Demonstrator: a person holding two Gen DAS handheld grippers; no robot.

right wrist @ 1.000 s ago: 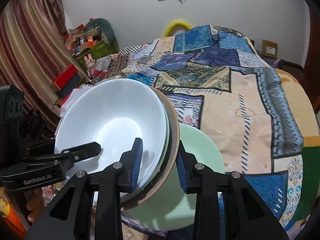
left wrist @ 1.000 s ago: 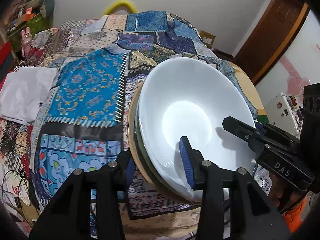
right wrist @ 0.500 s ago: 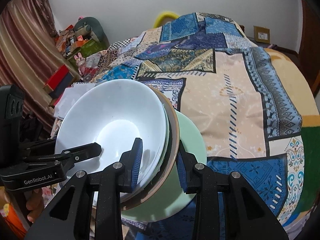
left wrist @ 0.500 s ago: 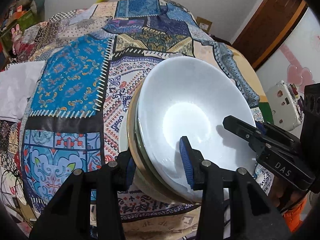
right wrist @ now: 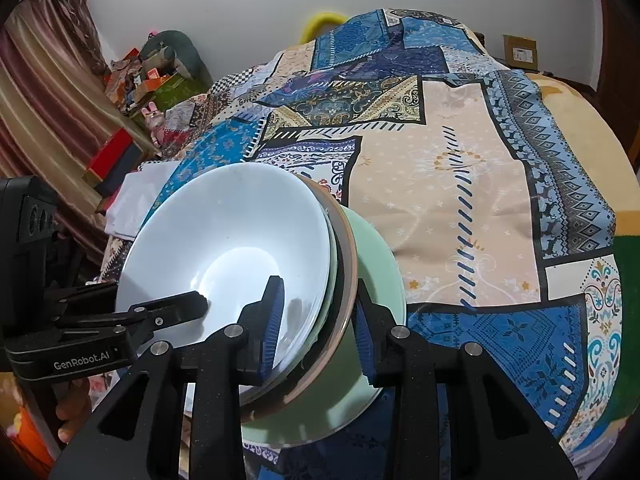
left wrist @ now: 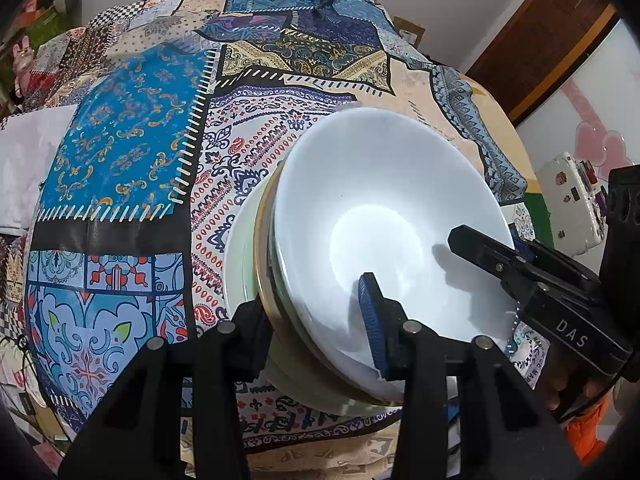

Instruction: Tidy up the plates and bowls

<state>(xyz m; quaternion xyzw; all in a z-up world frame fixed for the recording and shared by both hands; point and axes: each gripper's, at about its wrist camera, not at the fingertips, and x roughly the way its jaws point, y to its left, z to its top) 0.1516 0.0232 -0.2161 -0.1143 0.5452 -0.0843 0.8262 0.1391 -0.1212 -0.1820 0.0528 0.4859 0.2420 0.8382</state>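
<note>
White glazed bowl (left wrist: 384,216), round and deep, smooth and glossy with a bright patch at its bottom, top of a nested stack tilted on edge. Beneath it: a thin tan-brown rim (right wrist: 347,280) of a second dish and a sliver of a pale one between them; how many pieces are nested cannot be told, their bodies being hidden. Under the stack, a pale green flat plate (right wrist: 376,264), matte, lying on the patchwork bedspread (right wrist: 460,160) of printed blue, beige and navy panels; its near edge is covered by the gripper.

Left gripper (left wrist: 316,320), black plastic with ribbed blue pads, clamps the stack's rim, one finger inside the white bowl, one outside. Right gripper (right wrist: 318,324), same make, straddles the opposite rim likewise; its jaws have just been opening slightly, the stack between them, and pad contact is hard to judge. Folded white cloth (right wrist: 136,196) at the bed's edge, partly hidden.
</note>
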